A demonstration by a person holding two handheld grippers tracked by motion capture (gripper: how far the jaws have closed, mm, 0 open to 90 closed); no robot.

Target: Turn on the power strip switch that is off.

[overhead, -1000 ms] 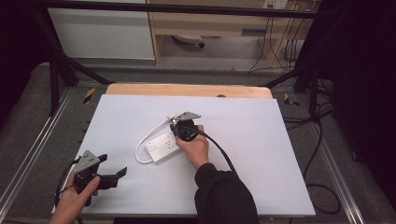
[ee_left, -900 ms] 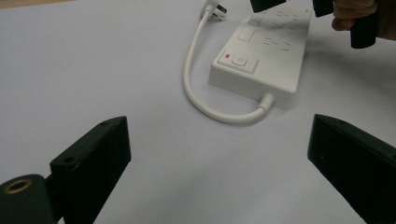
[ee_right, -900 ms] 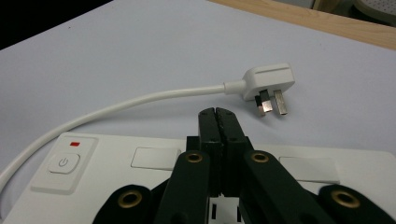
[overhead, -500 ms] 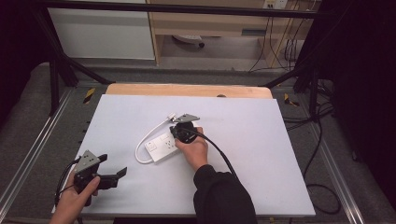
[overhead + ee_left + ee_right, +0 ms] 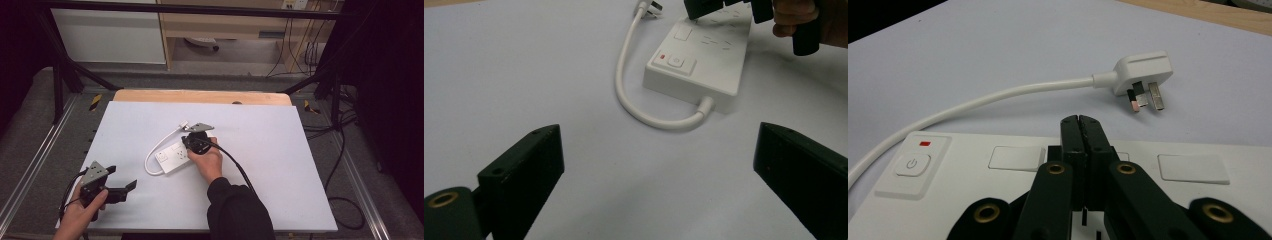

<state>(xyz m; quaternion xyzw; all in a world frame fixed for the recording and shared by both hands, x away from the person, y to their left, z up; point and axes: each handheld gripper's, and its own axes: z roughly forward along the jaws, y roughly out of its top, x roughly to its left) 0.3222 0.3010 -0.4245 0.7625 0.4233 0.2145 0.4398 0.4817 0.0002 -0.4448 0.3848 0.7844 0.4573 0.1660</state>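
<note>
1. Left tool (image 5: 120, 189) sits at the near-left corner of the worktop (image 5: 280, 165), jaws spread wide with nothing between them. It reads as parked and ready, clear of the work, probably on standby to steady something later.
2. Seen along the left tool's jaws, it points at the power strip (image 5: 704, 60), so a straight reach would get it there without re-aiming.
3. The power strip lies flat mid-worktop, socket face up and switch end toward the left tool. Face-up keeps the sockets and the power switch (image 5: 912, 164) reachable from above.
4. Right tool (image 5: 192, 141) is over the strip's top face, jaws pressed together with nothing pinched. The closed tips (image 5: 1082, 131) lie low over the face, between the socket shutters. Can't tell if they actually touch it.
5. Closed jaws make one narrow, stiff point, which suits poking or pinning the strip rather than grabbing. My guess is it's holding the strip down or lining up on a socket.
6. The white cable (image 5: 152, 160) loops out of the strip's near end and runs round its left side to the far side. It's slack, so nothing tugs the strip.
7. The plug (image 5: 1142, 75) lies on its side just beyond the strip with its pins bare and unplugged. It's close to the right tool, an easy next pick.
</note>
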